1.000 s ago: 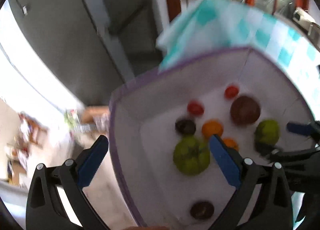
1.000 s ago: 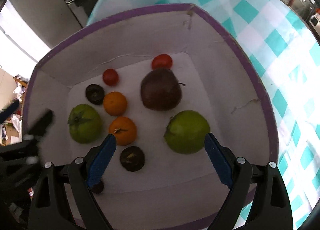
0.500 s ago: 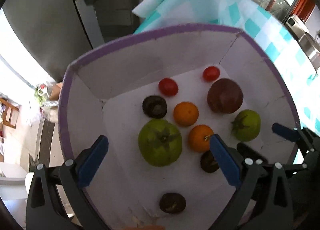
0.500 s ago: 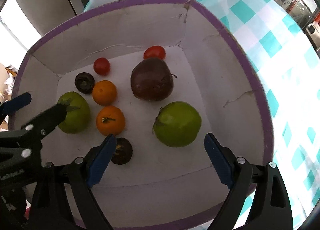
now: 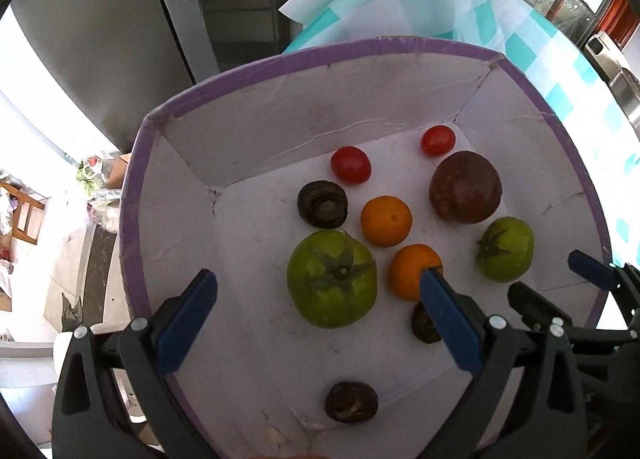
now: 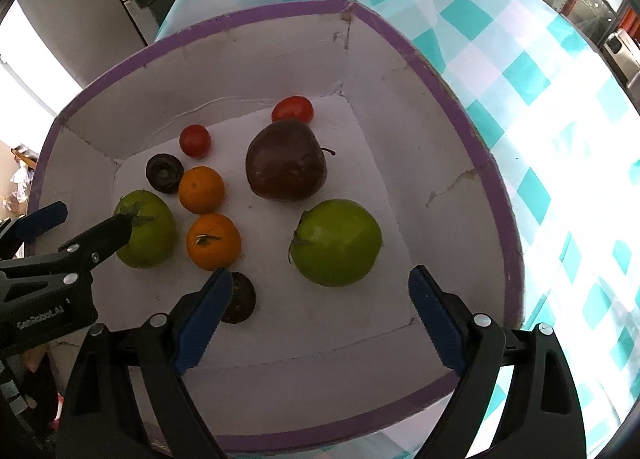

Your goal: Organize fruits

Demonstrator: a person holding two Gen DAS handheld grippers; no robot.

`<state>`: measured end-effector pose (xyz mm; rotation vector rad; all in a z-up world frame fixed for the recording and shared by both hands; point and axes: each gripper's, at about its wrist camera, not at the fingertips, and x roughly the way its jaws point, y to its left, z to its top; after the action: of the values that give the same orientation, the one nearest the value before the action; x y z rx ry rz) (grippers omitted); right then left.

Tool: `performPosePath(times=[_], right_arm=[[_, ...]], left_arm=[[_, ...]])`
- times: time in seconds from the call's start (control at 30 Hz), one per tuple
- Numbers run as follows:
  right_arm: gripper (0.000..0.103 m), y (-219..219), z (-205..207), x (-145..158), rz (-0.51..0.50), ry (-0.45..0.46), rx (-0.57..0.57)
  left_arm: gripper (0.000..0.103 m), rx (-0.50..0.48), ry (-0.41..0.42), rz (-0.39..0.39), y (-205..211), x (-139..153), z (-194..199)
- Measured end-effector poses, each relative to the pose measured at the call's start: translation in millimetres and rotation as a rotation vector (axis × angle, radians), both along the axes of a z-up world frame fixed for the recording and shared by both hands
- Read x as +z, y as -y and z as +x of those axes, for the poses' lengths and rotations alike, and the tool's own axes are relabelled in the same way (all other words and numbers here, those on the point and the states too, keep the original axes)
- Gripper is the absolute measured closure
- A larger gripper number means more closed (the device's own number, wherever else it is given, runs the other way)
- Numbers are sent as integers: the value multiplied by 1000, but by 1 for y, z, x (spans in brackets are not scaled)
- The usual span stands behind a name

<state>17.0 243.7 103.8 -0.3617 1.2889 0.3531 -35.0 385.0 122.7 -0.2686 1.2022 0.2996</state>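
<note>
Both grippers are hanging over the purple-rimmed box (image 6: 472,147) on the teal checked tablecloth (image 6: 520,71). The left gripper (image 5: 316,319) is spread wide, gripping nothing, and a big green tomato (image 5: 332,279) is sitting between its blue fingers (image 5: 188,319). The right gripper (image 6: 320,319) is likewise released, jaws apart, with a second green tomato (image 6: 336,242) just beyond them. On the white box floor, seen from the right wrist, a dark red apple (image 6: 286,165) is lying at twelve o'clock from that tomato, two oranges (image 6: 213,236) are sitting at nine o'clock, and two cherry tomatoes (image 6: 195,140) are resting near the far wall. Three dark wrinkled fruits (image 5: 322,204) are scattered about; one is lying partly hidden behind the right gripper's left finger.
</note>
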Motion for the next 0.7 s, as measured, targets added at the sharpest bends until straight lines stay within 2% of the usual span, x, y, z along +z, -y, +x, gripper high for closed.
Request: performPosePath(times=[0.37, 0.7], right_arm=[[16, 11, 8, 6, 50, -13, -53], [16, 9, 6, 10, 52, -5, -73]], left_arm=[[2, -6, -9, 13, 1, -2, 0], [2, -15, -26, 19, 4, -3, 0]])
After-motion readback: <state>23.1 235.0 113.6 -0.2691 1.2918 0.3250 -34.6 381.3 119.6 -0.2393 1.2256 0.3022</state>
